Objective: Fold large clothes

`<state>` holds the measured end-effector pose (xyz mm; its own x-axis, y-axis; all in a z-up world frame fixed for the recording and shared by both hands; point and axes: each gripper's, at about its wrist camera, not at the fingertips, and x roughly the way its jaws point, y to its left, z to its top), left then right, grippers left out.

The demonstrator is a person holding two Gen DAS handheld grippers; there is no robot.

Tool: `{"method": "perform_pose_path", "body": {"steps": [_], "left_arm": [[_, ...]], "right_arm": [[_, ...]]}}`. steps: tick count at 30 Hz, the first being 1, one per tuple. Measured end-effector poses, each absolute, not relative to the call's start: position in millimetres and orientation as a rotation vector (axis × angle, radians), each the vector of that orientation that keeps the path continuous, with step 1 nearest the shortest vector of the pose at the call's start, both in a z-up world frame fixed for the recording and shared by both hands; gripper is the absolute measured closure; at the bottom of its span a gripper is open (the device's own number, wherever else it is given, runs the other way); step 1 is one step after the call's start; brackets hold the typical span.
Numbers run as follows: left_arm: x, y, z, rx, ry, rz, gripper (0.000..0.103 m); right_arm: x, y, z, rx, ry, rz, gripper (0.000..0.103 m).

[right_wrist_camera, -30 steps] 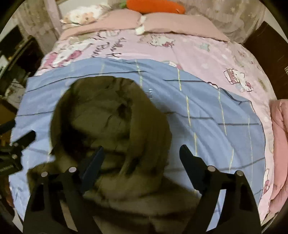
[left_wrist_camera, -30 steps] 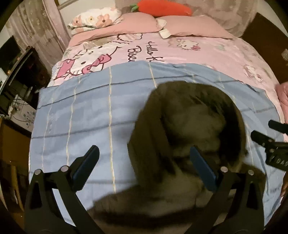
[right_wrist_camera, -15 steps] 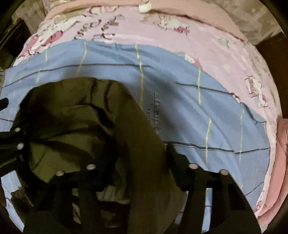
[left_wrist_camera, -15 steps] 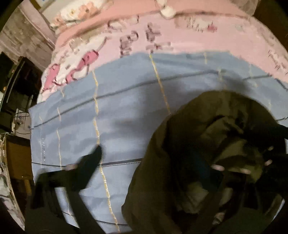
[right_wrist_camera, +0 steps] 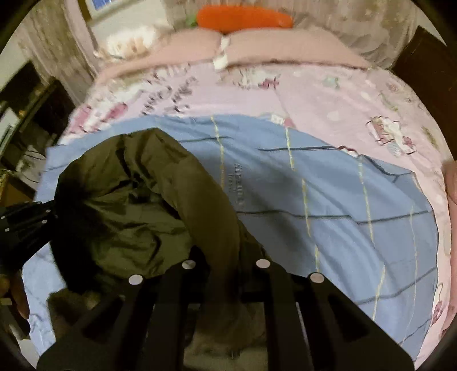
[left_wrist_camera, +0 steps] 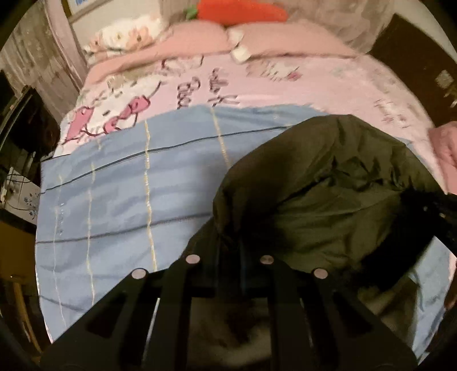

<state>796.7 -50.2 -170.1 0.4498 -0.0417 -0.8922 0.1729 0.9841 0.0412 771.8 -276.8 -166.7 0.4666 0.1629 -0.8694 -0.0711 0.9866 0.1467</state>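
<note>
A large dark olive-green jacket (left_wrist_camera: 328,182) lies bunched on a light blue checked sheet (left_wrist_camera: 120,185) on the bed; it also shows in the right wrist view (right_wrist_camera: 137,199). My left gripper (left_wrist_camera: 228,256) is shut on the jacket's near left edge. My right gripper (right_wrist_camera: 225,256) is shut on the jacket's near right edge. Each gripper shows at the side of the other's view: the right one (left_wrist_camera: 440,211) and the left one (right_wrist_camera: 22,219). The fingertips are buried in the fabric.
The pink Hello Kitty bedspread (left_wrist_camera: 285,82) lies beyond the blue sheet (right_wrist_camera: 328,199). Pink pillows (right_wrist_camera: 285,48) and an orange carrot plush (right_wrist_camera: 245,17) sit at the headboard. Dark furniture (left_wrist_camera: 20,125) stands to the left of the bed.
Both grippers were open above the jacket a second ago. They dropped onto its near edges, closed on the fabric and lifted it, so the jacket now hangs between them.
</note>
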Motion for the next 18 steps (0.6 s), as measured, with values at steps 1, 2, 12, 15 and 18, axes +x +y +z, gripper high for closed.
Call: {"method": "perform_pose_path", "body": {"steps": [1, 2, 12, 15, 18], "left_arm": [[779.9, -48.3, -159.8, 0.12, 1.075, -0.143, 0.093], [758.1, -45.5, -148.3, 0.105, 1.048, -0.15, 0.093], [522.7, -7.0, -156.0, -0.013, 0.928, -0.192, 0.089], [464.8, 5.8, -188.8, -0.075, 0.926, -0.179, 0.076], [425.7, 9.2, -234.9, -0.097, 0.991, -0.172, 0.016]], "right_arm": [[751.7, -279.2, -156.0, 0.1, 1.054, 0.154, 0.093], [722.3, -284.1, -143.7, 0.124, 1.021, 0.166, 0.093], [497.3, -287.3, -151.2, 0.171, 0.905, 0.217, 0.092], [448.0, -279.5, -177.3, 0.156, 0.926, 0.207, 0.092], [420.2, -267.7, -205.0, 0.077, 0.946, 0.223, 0.085]]}}
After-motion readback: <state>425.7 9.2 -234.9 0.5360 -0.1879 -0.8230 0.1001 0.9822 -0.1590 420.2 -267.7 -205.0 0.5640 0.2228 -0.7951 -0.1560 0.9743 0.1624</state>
